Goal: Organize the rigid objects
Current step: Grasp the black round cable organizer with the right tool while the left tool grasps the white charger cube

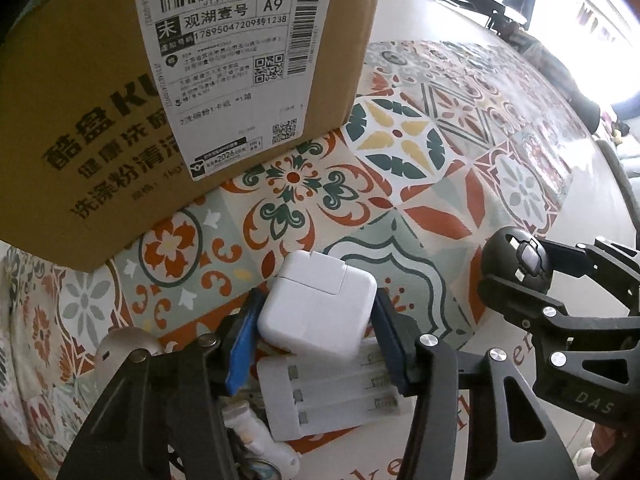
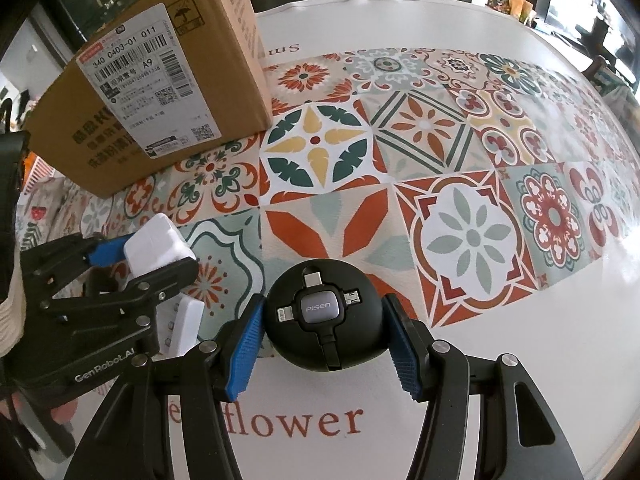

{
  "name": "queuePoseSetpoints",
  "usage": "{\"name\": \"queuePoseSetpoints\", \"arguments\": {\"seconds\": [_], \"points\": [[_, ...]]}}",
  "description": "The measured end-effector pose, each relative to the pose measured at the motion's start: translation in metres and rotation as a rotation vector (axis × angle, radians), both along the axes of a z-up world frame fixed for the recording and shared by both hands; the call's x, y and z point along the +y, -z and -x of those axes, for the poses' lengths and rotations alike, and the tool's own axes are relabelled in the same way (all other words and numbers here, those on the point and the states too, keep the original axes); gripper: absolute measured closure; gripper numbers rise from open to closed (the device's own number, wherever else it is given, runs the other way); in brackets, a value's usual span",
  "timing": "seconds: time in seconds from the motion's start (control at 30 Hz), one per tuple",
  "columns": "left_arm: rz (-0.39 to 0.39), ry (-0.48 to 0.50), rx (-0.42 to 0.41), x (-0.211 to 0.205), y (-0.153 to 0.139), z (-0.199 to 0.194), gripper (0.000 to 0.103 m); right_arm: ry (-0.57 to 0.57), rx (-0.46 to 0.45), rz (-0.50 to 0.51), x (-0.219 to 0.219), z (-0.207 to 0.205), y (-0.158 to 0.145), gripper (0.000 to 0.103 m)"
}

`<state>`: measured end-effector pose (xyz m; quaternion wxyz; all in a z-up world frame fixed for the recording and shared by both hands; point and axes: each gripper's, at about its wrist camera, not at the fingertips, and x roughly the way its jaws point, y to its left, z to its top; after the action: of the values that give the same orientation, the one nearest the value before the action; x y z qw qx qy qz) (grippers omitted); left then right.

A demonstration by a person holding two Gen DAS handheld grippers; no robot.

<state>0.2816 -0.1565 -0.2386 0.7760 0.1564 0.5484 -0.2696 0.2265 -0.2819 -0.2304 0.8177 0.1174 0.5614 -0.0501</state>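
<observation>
A white square power adapter (image 1: 320,312) sits tilted between the blue pads (image 1: 242,344) of my left gripper (image 1: 316,340), which is shut on it. It hangs just over a white battery charger (image 1: 332,396) lying on the table. In the right wrist view the adapter (image 2: 156,246) shows in the left gripper (image 2: 148,262) at the left. My right gripper (image 2: 324,344) is shut on a round black cable reel (image 2: 324,320) with a grey plug hub on top. The reel (image 1: 516,264) and right gripper (image 1: 516,280) are to the right of the adapter.
A large cardboard box (image 1: 100,120) with a shipping label stands behind the adapter, also at the upper left (image 2: 160,92). The table wears a patterned tile cloth (image 2: 440,160). A beige rounded object (image 1: 124,350) and small white items (image 1: 260,436) lie by the left fingers.
</observation>
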Motion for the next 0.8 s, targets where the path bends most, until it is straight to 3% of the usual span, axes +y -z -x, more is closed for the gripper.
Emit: {"name": "queuePoseSetpoints", "arguments": {"seconds": [0.3, 0.8], "points": [[0.029, -0.065, -0.06, 0.024, -0.031, 0.015, 0.05, -0.01, -0.034, -0.002, 0.003, 0.007, -0.014, 0.045], [0.13, -0.212, -0.182, 0.068, -0.107, 0.047, 0.05, -0.103, -0.197, 0.017, 0.033, 0.021, -0.082, 0.045]]}}
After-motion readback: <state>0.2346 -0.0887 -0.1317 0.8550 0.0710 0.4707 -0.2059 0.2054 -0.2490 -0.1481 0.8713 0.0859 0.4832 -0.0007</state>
